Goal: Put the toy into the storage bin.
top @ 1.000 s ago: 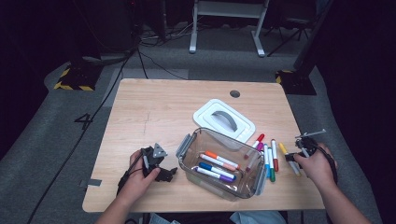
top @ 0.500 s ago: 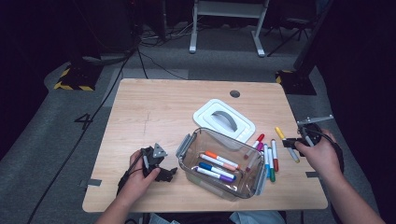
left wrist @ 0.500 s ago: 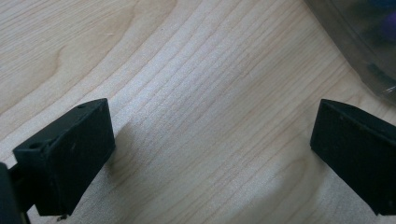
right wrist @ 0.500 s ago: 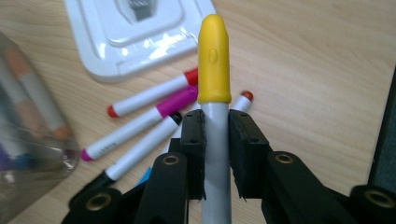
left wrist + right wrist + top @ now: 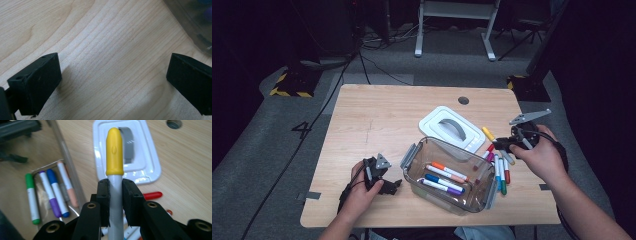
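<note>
Lifted since a second ago, my right tool (image 5: 506, 145) now hangs above the right part of the light wooden desk (image 5: 377, 120), where before it was down low among the loose markers near the right edge. It carries a grey-barrelled marker with a yellow cap (image 5: 114, 152), and my left tool (image 5: 384, 184) has kept its place by the container.

On that desk, near the front, stands the clear rectangular plastic container with grey clip latches (image 5: 484, 162). Inside it lie several markers: an orange-capped one (image 5: 448, 172), a blue-capped one (image 5: 443, 183) and a purple-capped one (image 5: 441, 189). In the right tool view a green-capped marker (image 5: 32, 200) lies beside them in the container as well.

Just behind the container lies its white rectangular lid with a grey handle (image 5: 451, 128), flat on the desk. A small round cable hole (image 5: 463, 100) sits in the desk beyond the lid.

To the right of the container a loose row of markers (image 5: 501, 172) lies on the wood, with teal, green and red caps among them, and a red-capped marker (image 5: 151, 195) shows under my right tool.

My right tool is clamped narrow on the barrel of the yellow-capped marker, just below the cap, and the cap points away toward the lid.

My left tool rests on the desk just left of the container, its jaws spread wide with bare wood between them and a corner of the container near one jaw.
</note>
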